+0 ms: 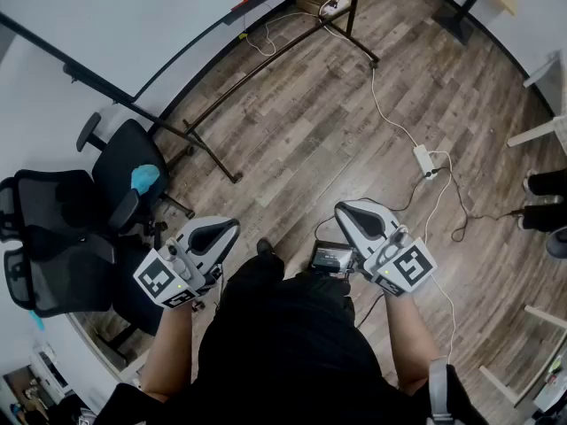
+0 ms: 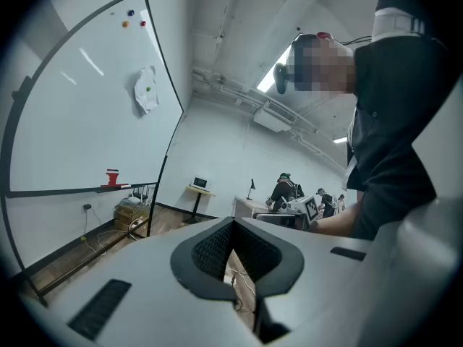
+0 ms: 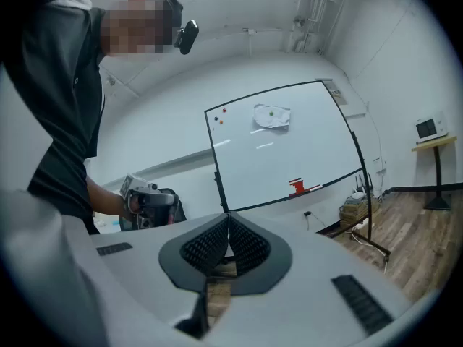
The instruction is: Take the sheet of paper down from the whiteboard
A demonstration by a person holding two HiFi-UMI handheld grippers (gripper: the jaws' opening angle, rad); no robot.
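Observation:
A crumpled white sheet of paper (image 2: 147, 91) hangs on the whiteboard (image 2: 79, 107) under a green magnet. The right gripper view shows the same paper (image 3: 271, 116) high on the board (image 3: 289, 150). In the head view only the whiteboard's lower edge (image 1: 177, 56) shows and the paper is out of frame. My left gripper (image 1: 221, 231) and right gripper (image 1: 350, 211) are held level in front of my body, far from the board. Both the left gripper (image 2: 233, 221) and the right gripper (image 3: 228, 217) are shut with nothing between the jaws.
A red eraser (image 3: 296, 186) sits on the board's tray, small magnets (image 2: 130, 14) near its top corner. The board's black stand (image 1: 213, 153) rests on the wood floor. Black office chairs (image 1: 80, 220) stand at left. A power strip (image 1: 425, 160) with cables lies at right.

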